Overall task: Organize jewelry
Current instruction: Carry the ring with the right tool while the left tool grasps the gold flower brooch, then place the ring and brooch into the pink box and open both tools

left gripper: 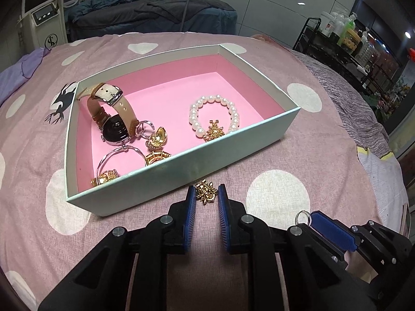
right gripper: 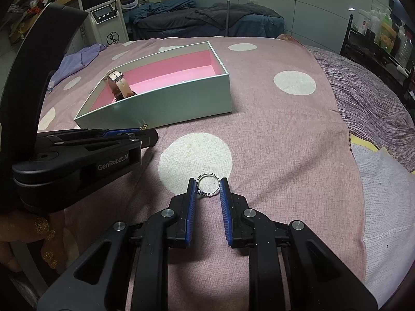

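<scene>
Two hand-held grippers over a bed covered in a pink spotted sheet [left gripper: 160, 42]. Left hand-held gripper [left gripper: 206, 194]: blue pads close on either side of a small gold ornament [left gripper: 206, 193] lying on the sheet, just outside the near wall of the box [left gripper: 207, 153]; pads appear to touch its edges, ornament not lifted. Right hand-held gripper [right gripper: 208, 188]: narrow gap, a thin silver ring [right gripper: 207, 185] clamped between its pads, over a white spot on the sheet; seen in the left view at lower right, the ring sticks up above the pad.

Box: pale green outside, pink lining, open top. Inside, left end: a watch [left gripper: 114, 119] with tan strap standing on edge, a silver bangle [left gripper: 116, 158], several gold pieces clustered near the front wall. Right of centre: a pearl bracelet [left gripper: 215, 115] with a gold charm, lying flat near the front wall.

A person's hand with gold glitter nails at the right view's lower left edge.
</scene>
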A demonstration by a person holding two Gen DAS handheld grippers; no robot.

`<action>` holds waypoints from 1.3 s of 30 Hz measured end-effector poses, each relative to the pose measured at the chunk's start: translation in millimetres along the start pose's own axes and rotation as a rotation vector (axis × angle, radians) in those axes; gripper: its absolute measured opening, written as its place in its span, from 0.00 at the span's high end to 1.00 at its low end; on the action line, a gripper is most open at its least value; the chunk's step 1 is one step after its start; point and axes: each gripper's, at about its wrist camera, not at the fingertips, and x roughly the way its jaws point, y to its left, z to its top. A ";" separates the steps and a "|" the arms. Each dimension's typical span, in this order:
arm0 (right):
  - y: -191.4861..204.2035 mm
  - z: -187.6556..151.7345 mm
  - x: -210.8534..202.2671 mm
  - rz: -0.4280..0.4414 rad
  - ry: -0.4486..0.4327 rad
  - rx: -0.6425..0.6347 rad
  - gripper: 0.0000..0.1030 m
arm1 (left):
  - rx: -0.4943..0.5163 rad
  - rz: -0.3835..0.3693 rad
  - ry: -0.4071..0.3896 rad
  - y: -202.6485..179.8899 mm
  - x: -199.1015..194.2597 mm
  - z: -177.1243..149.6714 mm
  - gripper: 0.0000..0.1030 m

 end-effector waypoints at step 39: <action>48.8 74.0 -29.3 0.102 -0.103 -0.072 0.81 | 0.093 0.023 -0.134 39.1 -86.8 17.6 0.83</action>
